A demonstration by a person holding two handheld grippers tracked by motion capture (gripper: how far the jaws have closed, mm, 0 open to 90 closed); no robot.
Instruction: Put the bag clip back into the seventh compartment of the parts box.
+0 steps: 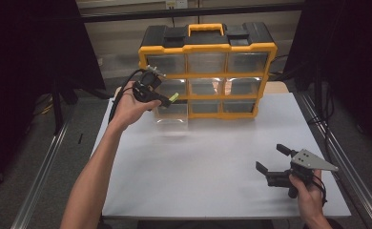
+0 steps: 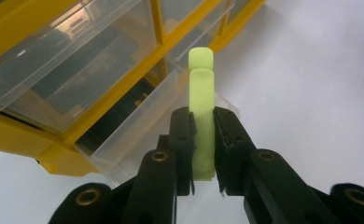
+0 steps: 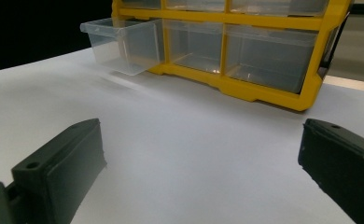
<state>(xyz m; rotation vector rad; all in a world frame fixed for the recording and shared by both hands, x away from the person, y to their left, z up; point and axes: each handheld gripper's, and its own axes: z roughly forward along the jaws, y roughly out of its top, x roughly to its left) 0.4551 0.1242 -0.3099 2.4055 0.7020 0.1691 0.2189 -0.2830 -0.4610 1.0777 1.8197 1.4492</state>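
Your left gripper (image 2: 202, 140) has its two black jaws clamped on the lower half of a pale green, flat-sided plastic stick with a rounded cap (image 2: 201, 107). The stick stands straight up between the jaws, and its upper half is free. In the high view the same stick (image 1: 173, 98) points toward the front of the yellow-framed organiser cabinet with clear plastic drawers and a black top (image 1: 208, 47).

Directly beyond the stick sits the clear plastic drawer pulled out of the bottom-left bay (image 2: 138, 126). It projects over the white table surface (image 1: 212, 157) while the other drawers sit flush. The stick is held above and just beside the drawer's open top, not yet inside it.

Your right gripper (image 1: 277, 167) rests low over the table near its right front corner, well apart from the cabinet. Its jaws stand wide and carry nothing; the right gripper view looks across bare table to the open drawer (image 3: 124, 44).

Assessment: the drawer is open and the pick is complete. Remaining, in my judgement: lower the stick into the drawer, release, then push the drawer shut.
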